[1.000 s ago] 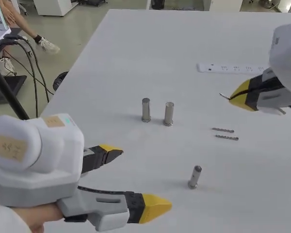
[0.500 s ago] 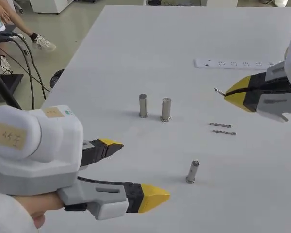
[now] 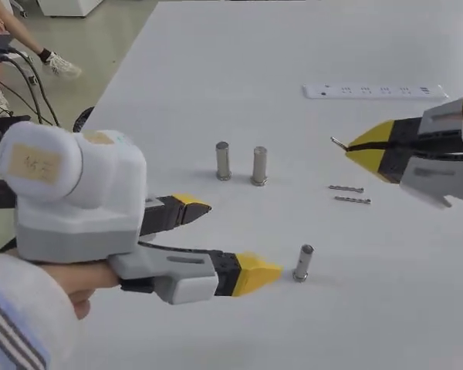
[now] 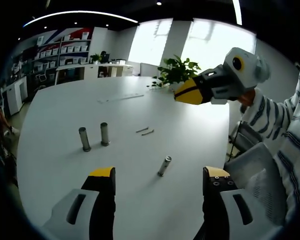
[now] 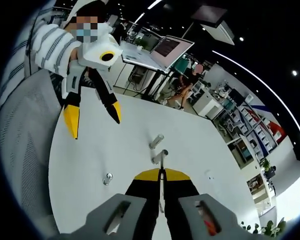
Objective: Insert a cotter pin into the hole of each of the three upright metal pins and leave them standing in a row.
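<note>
from the head view, the right gripper (image 3: 353,149) was clamped on a cotter pin (image 3: 337,142) held roughly level, tip aimed left. on the table (image 3: 216,62), two metal pins (image 3: 259,166) stood side by side farther left, a lone metal pin (image 3: 302,263) stood nearer, and spare cotter pins (image 3: 347,194) lay right of the pair. the left gripper (image 3: 239,239), jaws apart and empty, hovered just left of the lone metal pin. in the left gripper view that pin sat ahead between the open jaws. in the right gripper view the cotter pin pointed past the shut jaws toward the pair, likely its target.
</note>
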Action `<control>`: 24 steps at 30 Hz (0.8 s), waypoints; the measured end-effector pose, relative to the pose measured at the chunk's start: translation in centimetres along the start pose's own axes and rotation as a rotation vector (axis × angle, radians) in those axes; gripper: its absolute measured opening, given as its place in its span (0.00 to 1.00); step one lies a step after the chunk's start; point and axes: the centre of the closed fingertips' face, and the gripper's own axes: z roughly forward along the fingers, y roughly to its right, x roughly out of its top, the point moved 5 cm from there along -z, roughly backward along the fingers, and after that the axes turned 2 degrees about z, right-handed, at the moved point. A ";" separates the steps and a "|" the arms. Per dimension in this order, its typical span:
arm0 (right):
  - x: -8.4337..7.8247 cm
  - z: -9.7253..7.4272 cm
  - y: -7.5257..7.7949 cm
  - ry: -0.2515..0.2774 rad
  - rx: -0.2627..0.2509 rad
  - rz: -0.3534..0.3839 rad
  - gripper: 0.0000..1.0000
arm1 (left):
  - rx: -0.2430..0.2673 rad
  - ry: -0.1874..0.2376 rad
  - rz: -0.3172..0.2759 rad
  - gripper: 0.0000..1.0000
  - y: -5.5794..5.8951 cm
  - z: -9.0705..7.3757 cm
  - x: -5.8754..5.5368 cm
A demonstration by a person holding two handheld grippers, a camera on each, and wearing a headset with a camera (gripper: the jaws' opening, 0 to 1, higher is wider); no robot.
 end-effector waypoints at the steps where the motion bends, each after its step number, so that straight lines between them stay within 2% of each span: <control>1: 0.0 0.0 -0.2 0.001 0.000 0.001 0.00 | -0.008 0.004 -0.003 0.68 0.1 0.2 0.3; 7: 0.4 -0.1 -1.2 0.000 -0.003 -0.015 0.00 | -0.058 0.026 -0.041 0.64 0.8 1.5 1.3; 13: 0.6 0.0 -2.0 0.005 0.007 0.020 0.00 | -0.099 0.056 -0.069 0.57 1.3 2.8 2.6; 17: 0.7 0.0 -2.4 0.004 0.002 0.009 0.00 | -0.115 0.074 -0.083 0.54 1.4 3.4 3.6; 24: 0.9 0.0 -2.7 -0.001 -0.016 -0.031 0.00 | -0.125 0.074 -0.090 0.49 1.4 3.9 4.1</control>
